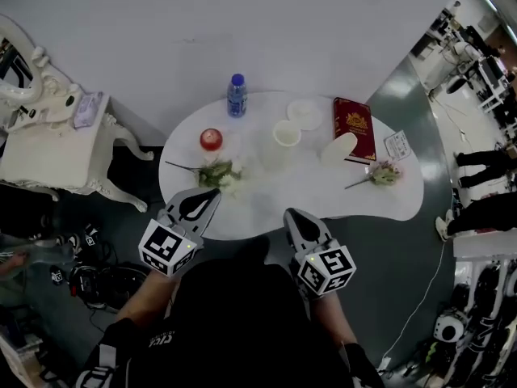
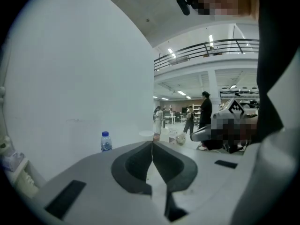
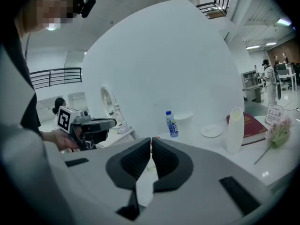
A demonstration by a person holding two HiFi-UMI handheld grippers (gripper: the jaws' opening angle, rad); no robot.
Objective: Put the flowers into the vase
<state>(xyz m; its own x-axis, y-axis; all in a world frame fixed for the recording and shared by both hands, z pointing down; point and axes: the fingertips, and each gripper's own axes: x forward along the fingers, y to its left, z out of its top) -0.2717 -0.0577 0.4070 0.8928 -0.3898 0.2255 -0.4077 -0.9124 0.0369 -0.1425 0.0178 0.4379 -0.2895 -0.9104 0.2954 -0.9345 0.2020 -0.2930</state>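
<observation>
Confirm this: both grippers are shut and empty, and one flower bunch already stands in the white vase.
The flowers are wrong. The left gripper and right gripper are shut and empty, but the white vase holds no flowers: the head view shows the left bunch and the right bunch lying on the table.

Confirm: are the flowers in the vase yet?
Out: the left flower and right flower lie on the table, apart from the vase.
</observation>
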